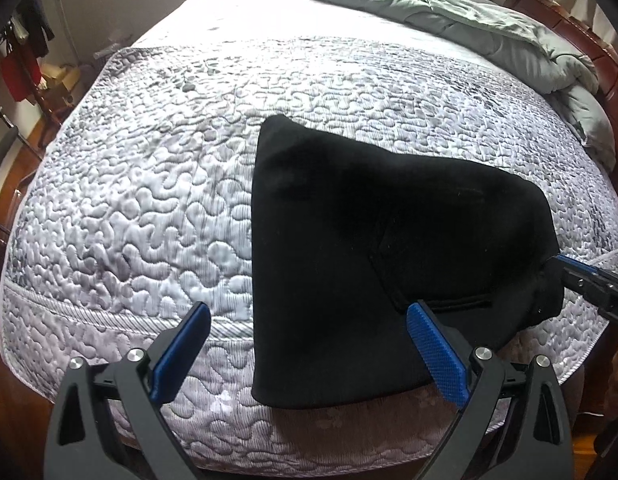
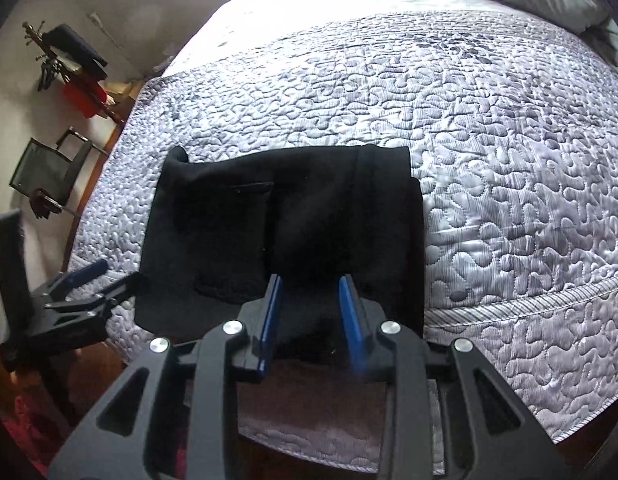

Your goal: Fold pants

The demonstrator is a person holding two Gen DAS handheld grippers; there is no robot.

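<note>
Lying folded into a compact dark block, the black pants (image 1: 349, 208) rested on the quilted grey bedspread (image 1: 129, 200) near the bed's lower edge, right of centre in the left wrist view and left of centre in the right wrist view. Your left gripper (image 1: 309, 316) stood released, its blue pads spread wide: one pad hung over bare bedspread at lower left of that frame, the other overlapped the pants' lower right edge, and no cloth lay pinched between them. Your right gripper (image 2: 311, 288) had its jaws parted to a narrow gap above the near edge of the pants; the pads did not press the cloth, so you held nothing there. In the left wrist view the right gripper showed at the right edge of the frame, its tip against the pants' right corner; whether it touched could not be told. A rumpled grey-green duvet (image 1: 489, 20) lay heaped along the top of the frame. A black chair (image 2: 49, 168) stood by the wall at the left of the right wrist view.
</note>
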